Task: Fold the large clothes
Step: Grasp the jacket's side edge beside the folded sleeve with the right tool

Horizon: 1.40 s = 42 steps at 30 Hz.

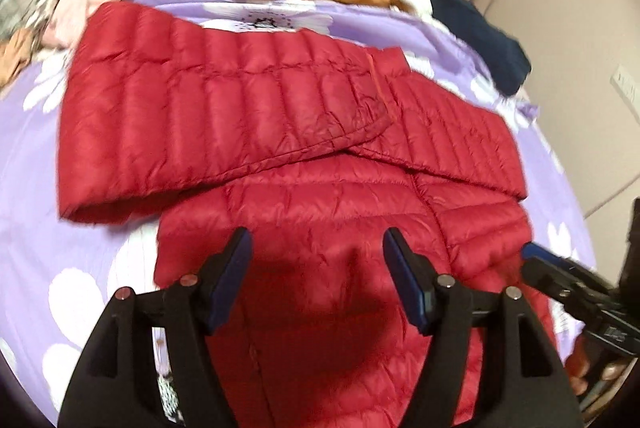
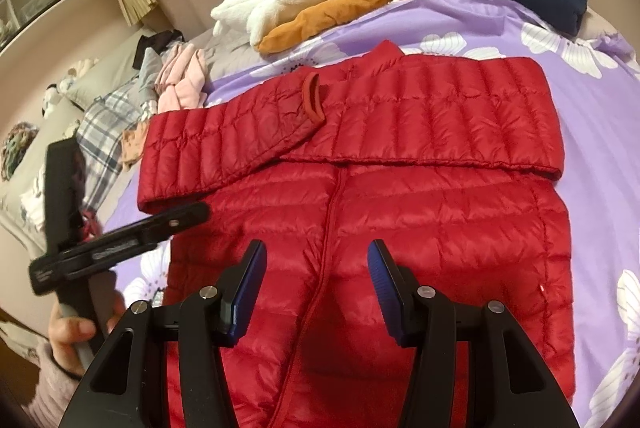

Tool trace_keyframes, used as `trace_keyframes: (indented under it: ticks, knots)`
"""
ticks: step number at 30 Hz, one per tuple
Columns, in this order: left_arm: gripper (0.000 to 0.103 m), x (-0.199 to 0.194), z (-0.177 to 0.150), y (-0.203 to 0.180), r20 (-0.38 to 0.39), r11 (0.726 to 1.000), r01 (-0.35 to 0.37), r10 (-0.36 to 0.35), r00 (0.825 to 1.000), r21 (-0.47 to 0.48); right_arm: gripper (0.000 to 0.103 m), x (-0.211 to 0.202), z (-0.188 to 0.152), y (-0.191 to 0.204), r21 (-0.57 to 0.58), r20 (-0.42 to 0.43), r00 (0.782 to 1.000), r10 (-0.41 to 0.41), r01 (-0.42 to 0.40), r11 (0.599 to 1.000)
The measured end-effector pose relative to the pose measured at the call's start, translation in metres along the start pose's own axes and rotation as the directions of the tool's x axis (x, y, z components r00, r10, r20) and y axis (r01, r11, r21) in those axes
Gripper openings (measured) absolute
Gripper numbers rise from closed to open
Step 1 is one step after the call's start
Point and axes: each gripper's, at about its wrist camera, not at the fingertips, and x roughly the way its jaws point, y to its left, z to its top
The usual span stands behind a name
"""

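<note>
Your left gripper (image 1: 316,248) and right gripper (image 2: 316,260) both gape empty over the red quilted puffer jacket (image 2: 400,195), sleeves crossed up top so the lower-frame hem folds next.

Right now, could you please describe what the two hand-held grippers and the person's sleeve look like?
Each hand-held gripper, left and right, is matte black plastic with two angular fingers, blue ribbed pads on the inner faces and round silver pivot pins. The left one has faint white lettering along its side. The person wears a fuzzy pale mauve knit sleeve.
</note>
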Motion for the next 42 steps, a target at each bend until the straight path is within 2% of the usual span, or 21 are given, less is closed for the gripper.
trace_keyframes:
  ticks: [5, 12, 21, 30, 34, 39, 42]
  knots:
    - [0.071, -0.022, -0.013, 0.022, 0.044, 0.992, 0.029, -0.023, 0.999, -0.126, 0.053, 0.006, 0.001, 0.004, 0.002, -0.012, 1.0, 0.01, -0.01, 1.0]
    - [0.072, -0.046, -0.034, 0.06, 0.077, 0.959, -0.005, 0.028, 0.997, -0.282, 0.053, 0.017, 0.007, 0.006, 0.025, -0.025, 0.999, 0.037, -0.037, 0.999]
    - [0.072, -0.061, -0.048, 0.1, 0.107, 0.913, 0.015, 0.031, 0.994, -0.408, 0.053, 0.033, 0.028, 0.009, 0.041, -0.023, 0.998, 0.066, -0.065, 0.997]
    - [0.073, -0.062, -0.045, 0.134, 0.137, 0.867, 0.051, 0.021, 0.99, -0.496, 0.053, 0.053, 0.07, 0.012, 0.079, 0.042, 0.987, 0.158, -0.161, 0.984]
    - [0.073, -0.058, -0.045, 0.14, 0.129, 0.858, 0.053, 0.016, 0.991, -0.511, 0.053, 0.081, 0.083, 0.01, 0.137, 0.026, 0.978, 0.209, -0.21, 0.968]
    - [0.073, -0.054, -0.045, 0.141, 0.117, 0.861, 0.046, 0.016, 0.993, -0.507, 0.053, 0.113, 0.101, 0.012, 0.118, 0.032, 0.989, 0.143, -0.145, 0.982]
    - [0.073, -0.053, -0.046, 0.144, 0.115, 0.861, 0.042, 0.019, 0.993, -0.507, 0.053, 0.132, 0.11, 0.013, 0.116, 0.014, 0.991, 0.135, -0.136, 0.984]
